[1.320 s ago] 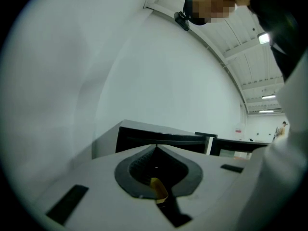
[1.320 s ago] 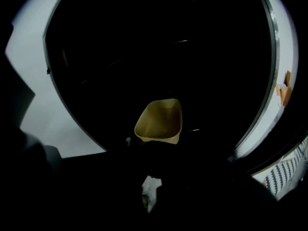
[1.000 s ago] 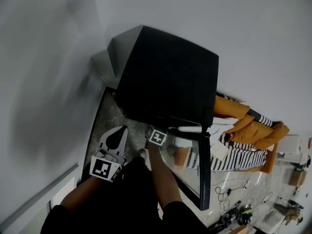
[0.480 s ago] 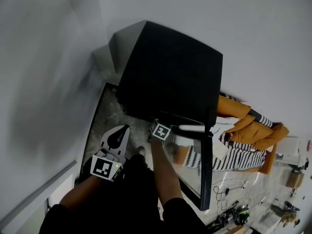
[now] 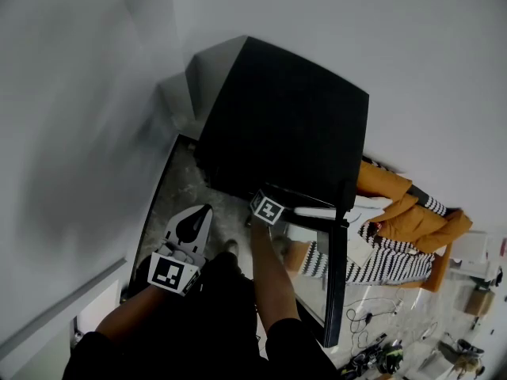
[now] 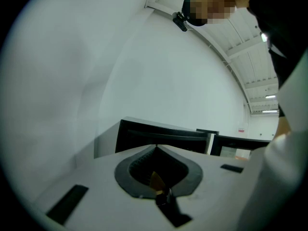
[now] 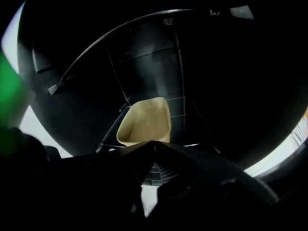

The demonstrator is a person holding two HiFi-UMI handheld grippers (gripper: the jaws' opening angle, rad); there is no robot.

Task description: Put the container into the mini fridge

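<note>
The black mini fridge (image 5: 285, 125) stands against the white wall, its door (image 5: 337, 283) swung open to the right. My right gripper (image 7: 154, 142) reaches into the dark inside, shut on the near rim of a cream container (image 7: 144, 121), which hangs tilted above a wire shelf (image 7: 187, 110). In the head view only that gripper's marker cube (image 5: 268, 209) shows at the fridge's opening; the container is hidden there. My left gripper (image 5: 203, 210) is held back at the lower left, shut with nothing in it, pointing towards the fridge (image 6: 159, 137).
Orange and black-and-white striped fabric (image 5: 396, 220) lies right of the open door. Cables and small clutter (image 5: 376, 311) sit on the floor at the lower right. A speckled grey floor strip (image 5: 178, 184) runs left of the fridge, beside the white wall.
My right gripper's marker cube has slid up and to the right, closer to the fridge's opening. The left gripper has stayed where it was.
</note>
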